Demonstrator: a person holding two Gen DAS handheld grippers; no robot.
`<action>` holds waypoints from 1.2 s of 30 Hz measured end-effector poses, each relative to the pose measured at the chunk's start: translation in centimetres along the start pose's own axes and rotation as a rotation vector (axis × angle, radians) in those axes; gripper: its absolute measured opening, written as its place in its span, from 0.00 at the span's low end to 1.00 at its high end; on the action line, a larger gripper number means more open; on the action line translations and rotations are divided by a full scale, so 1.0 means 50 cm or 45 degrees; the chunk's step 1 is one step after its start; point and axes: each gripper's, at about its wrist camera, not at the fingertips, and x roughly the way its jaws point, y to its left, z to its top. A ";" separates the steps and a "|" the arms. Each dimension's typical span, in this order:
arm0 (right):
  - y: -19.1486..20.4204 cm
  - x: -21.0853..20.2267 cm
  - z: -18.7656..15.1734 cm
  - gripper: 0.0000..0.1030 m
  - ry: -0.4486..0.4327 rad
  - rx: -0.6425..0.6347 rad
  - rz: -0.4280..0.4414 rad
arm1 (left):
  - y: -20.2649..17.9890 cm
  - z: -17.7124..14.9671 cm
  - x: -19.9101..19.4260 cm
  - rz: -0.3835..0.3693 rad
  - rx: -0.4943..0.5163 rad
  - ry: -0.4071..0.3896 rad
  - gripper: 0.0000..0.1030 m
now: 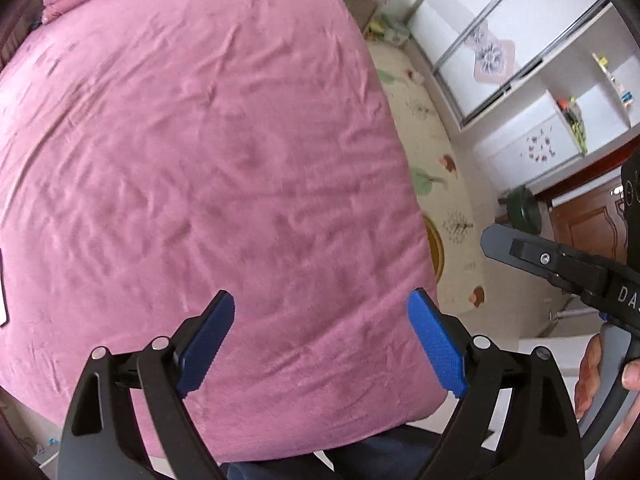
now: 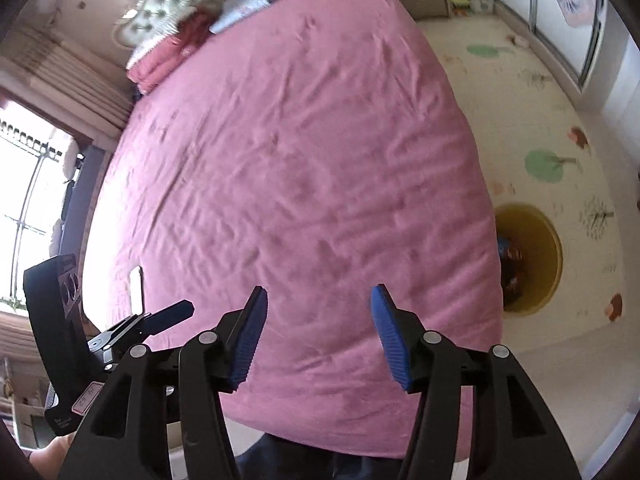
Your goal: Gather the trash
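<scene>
My left gripper (image 1: 320, 304) is open and empty above the near end of a bed with a pink cover (image 1: 200, 152). My right gripper (image 2: 318, 300) is also open and empty over the same pink cover (image 2: 288, 160). A yellow round bin (image 2: 528, 260) stands on the floor to the right of the bed, with some dark items inside; its rim shows in the left wrist view (image 1: 436, 252). A white flat object (image 2: 137, 288) lies near the bed's left edge, and its edge shows in the left wrist view (image 1: 3, 288). I see no loose trash on the bed.
Folded pink bedding (image 2: 160, 60) and pillows lie at the head of the bed. A patterned cream play mat (image 2: 540, 120) covers the floor on the right. A white wardrobe (image 1: 500, 40) and shelves stand beyond it. A window (image 2: 24, 184) is at the left.
</scene>
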 end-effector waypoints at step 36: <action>0.224 -0.193 0.000 0.91 -0.426 -0.272 -0.115 | 0.062 0.018 -0.391 0.296 -0.173 -0.649 0.96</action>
